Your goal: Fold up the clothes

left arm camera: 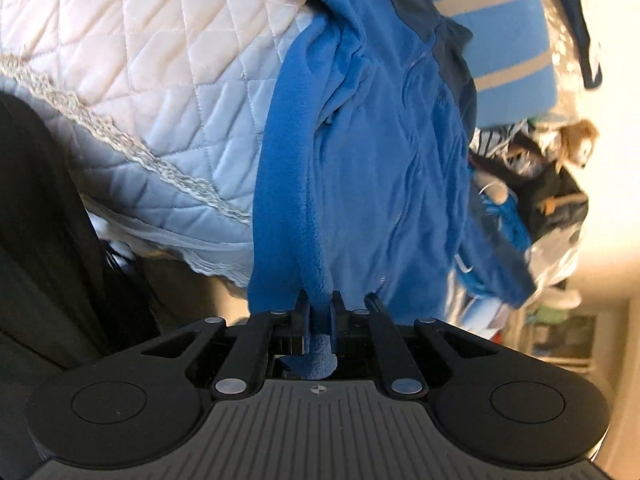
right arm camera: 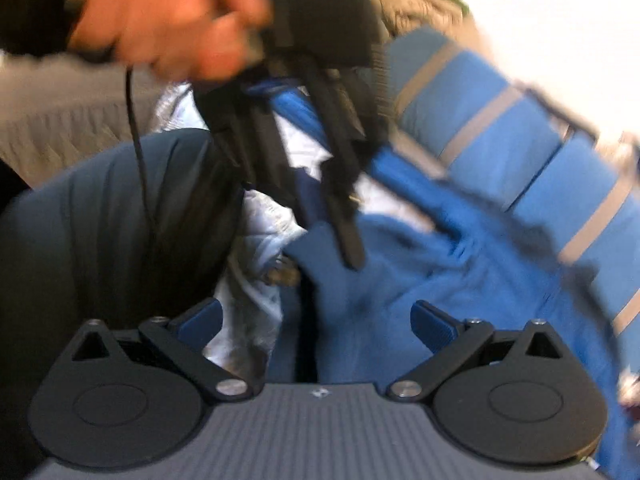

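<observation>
1. The left gripper (left arm camera: 320,312) is clamped on an edge of the blue fleece jacket (left arm camera: 372,168) — a bit of blue cloth sticks out behind its closed jaws.
2. From that pinch the jacket runs away from the gripper, long and narrow, up onto the bed. Its far end lies over the bed's edge.
3. The right gripper (right arm camera: 316,320) has its jaws wide apart, with nothing in them. The blue fleece sits just past the tips, a little to the right.
4. In the right wrist view a hand (right arm camera: 168,20) holds the left gripper (right arm camera: 340,216) higher up and farther off, with blue cloth hanging from it.
5. So the right gripper is the free one, and it is near the loose cloth below the held edge. I think it should grab there next, so the jacket can be pulled out flat.
6. The bed has a white quilted cover (left arm camera: 132,52). A blue blanket with tan stripes (left arm camera: 508,32) lies at the far right.
7. Beyond it is a messy pile — a soft toy (left arm camera: 576,140) and bags. This view is blurry.
</observation>
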Available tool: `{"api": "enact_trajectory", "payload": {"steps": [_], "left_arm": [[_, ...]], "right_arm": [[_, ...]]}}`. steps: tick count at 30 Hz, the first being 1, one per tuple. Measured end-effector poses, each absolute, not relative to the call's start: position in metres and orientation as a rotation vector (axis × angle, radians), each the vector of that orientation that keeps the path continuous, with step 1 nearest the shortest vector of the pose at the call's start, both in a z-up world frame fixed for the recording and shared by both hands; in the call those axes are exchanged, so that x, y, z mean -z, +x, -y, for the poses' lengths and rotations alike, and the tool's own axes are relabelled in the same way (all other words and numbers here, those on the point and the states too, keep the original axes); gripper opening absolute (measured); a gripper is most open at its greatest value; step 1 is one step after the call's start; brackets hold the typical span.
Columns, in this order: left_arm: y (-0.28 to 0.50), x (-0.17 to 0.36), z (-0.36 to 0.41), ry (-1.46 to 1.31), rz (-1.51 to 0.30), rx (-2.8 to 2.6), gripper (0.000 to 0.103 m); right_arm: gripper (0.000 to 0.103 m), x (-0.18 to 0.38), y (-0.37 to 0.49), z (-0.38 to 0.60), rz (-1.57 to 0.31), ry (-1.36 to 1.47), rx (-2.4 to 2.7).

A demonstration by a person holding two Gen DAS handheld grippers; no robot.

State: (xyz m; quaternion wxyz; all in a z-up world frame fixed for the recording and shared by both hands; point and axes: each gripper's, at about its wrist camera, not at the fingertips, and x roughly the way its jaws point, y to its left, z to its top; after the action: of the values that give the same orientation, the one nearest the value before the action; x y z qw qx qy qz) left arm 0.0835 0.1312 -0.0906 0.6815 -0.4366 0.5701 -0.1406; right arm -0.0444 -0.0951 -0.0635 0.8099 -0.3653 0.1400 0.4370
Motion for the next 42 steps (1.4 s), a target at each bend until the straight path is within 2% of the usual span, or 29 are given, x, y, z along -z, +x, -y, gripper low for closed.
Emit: {"api": "enact_trajectory", "payload": {"steps": [3, 6, 8, 10, 11, 13, 14, 15, 17, 18, 25, 31, 34, 38, 41, 42], "left_arm": [[0.088, 0.088, -0.129, -0.932, -1.282, 0.268, 0.008], [0.088, 0.089, -0.129, -0.898, -1.29, 0.242, 0.008], [0.087, 0.089, -0.13, -0.893, -1.28, 0.241, 0.009], [0.088, 0.089, -0.13, -0.895, -1.271, 0.245, 0.009], [0.088, 0.089, -0.13, -0.897, -1.27, 0.247, 0.01], [0.087, 0.088, -0.134, -0.898, -1.261, 0.239, 0.013], [0.087, 0.088, -0.136, -0.897, -1.252, 0.223, 0.017], [0.087, 0.087, -0.139, -0.897, -1.239, 0.206, 0.024], [0.091, 0.086, -0.144, -0.89, -1.215, 0.186, 0.034], [0.095, 0.086, -0.145, -0.88, -1.208, 0.175, 0.036], [0.145, 0.082, -0.159, -0.84, -1.072, 0.145, 0.036], [0.213, 0.087, -0.174, -0.926, -0.895, 0.158, 0.037], [0.246, 0.102, -0.177, -1.06, -0.871, 0.133, 0.037], [0.282, 0.116, -0.17, -1.057, -0.906, 0.093, 0.037], [0.297, 0.126, -0.165, -1.119, -0.912, 0.088, 0.034], [0.302, 0.127, -0.165, -1.123, -0.91, 0.071, 0.02]], "right_arm": [[0.102, 0.078, -0.052, 0.08, -0.181, -0.883, -0.818], [0.096, 0.081, -0.06, 0.075, -0.077, -0.988, -0.732], [0.088, 0.077, -0.062, 0.076, -0.073, -1.005, -0.737], [0.067, 0.074, -0.063, 0.078, -0.093, -1.012, -0.761], [0.061, 0.074, -0.063, 0.078, -0.107, -1.018, -0.777], [0.033, 0.076, -0.064, 0.078, -0.133, -1.031, -0.808], [0.029, 0.078, -0.064, 0.078, -0.137, -1.034, -0.819], [0.012, 0.08, -0.065, 0.078, -0.139, -1.034, -0.831], [0.01, 0.079, -0.065, 0.079, -0.147, -1.012, -0.854], [0.009, 0.077, -0.066, 0.08, -0.151, -0.997, -0.865], [0.008, 0.067, -0.066, 0.101, -0.175, -0.922, -0.918], [0.008, 0.064, -0.07, 0.112, -0.163, -0.889, -0.917], [0.008, 0.062, -0.07, 0.114, -0.171, -0.872, -0.922], [0.008, 0.06, -0.072, 0.116, -0.188, -0.85, -0.929], [0.008, 0.06, -0.072, 0.118, -0.194, -0.847, -0.939], [0.008, 0.06, -0.072, 0.118, -0.196, -0.851, -0.945]]}}
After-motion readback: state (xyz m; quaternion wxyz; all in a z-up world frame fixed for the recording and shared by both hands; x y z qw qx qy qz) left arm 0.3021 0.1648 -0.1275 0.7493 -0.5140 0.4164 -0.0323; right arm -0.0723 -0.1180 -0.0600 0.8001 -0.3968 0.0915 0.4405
